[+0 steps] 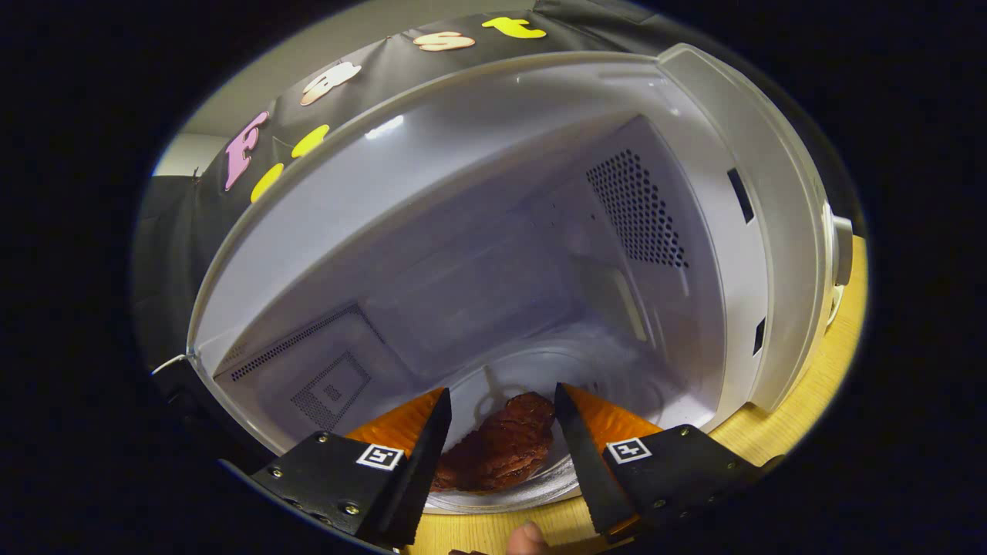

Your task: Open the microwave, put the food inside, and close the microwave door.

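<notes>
A staged kitchen corner inside a recording booth: a white microwave (493, 231) stands with its door open on a pale wooden bench (817, 385), its bare cavity showing perforated vent panels on the side walls and a glass turntable (540, 482) on the floor. A piece of browned cooked food (501, 451) lies on the turntable. Black cloth (193, 216) hangs behind the appliance as a backdrop, with a plain light wall (308, 69) beyond it, marking a set-up rather than a lived-in home.
</notes>
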`<state>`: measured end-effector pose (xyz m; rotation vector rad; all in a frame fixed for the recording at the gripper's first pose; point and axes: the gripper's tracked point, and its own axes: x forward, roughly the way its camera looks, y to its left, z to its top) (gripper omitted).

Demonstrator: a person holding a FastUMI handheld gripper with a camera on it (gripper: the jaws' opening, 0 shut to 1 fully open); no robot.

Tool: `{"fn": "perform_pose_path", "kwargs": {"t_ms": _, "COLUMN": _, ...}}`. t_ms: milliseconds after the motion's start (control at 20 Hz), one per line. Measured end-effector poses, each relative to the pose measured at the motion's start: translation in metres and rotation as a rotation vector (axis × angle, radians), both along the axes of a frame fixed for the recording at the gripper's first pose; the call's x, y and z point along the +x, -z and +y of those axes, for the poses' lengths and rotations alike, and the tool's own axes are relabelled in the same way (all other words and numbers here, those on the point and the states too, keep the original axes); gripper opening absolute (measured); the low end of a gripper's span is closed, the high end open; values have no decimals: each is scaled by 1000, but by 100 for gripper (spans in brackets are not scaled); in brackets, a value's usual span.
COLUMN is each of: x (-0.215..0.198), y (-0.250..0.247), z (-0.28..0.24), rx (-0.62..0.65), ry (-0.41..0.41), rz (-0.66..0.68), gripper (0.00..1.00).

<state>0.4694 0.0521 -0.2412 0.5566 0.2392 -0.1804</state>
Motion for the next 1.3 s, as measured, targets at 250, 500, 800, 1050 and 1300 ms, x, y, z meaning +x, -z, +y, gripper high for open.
{"fn": "perform_pose_path", "kwargs": {"t_ms": 250, "x": 6, "y": -24, "z": -8, "rx": -169, "ry": 51, "rz": -88, "gripper": 82}}
{"fn": "perform_pose_path", "kwargs": {"t_ms": 500, "x": -17, "y": -54, "z": 35, "rx": -294, "ry": -137, "rz": -171, "gripper": 82}}
{"fn": "perform_pose_path", "kwargs": {"t_ms": 800, "x": -127, "y": -70, "z": 99, "rx": -353, "ry": -505, "rz": -98, "gripper": 83}}
{"fn": "perform_pose_path", "kwargs": {"t_ms": 1050, "x": -229, "y": -108, "z": 114, "rx": -529, "ry": -603, "rz": -187, "gripper": 82}}
{"fn": "perform_pose_path", "kwargs": {"t_ms": 1300, "x": -333, "y": -154, "z": 141, "rx": -520, "ry": -683, "rz": -311, "gripper": 82}}
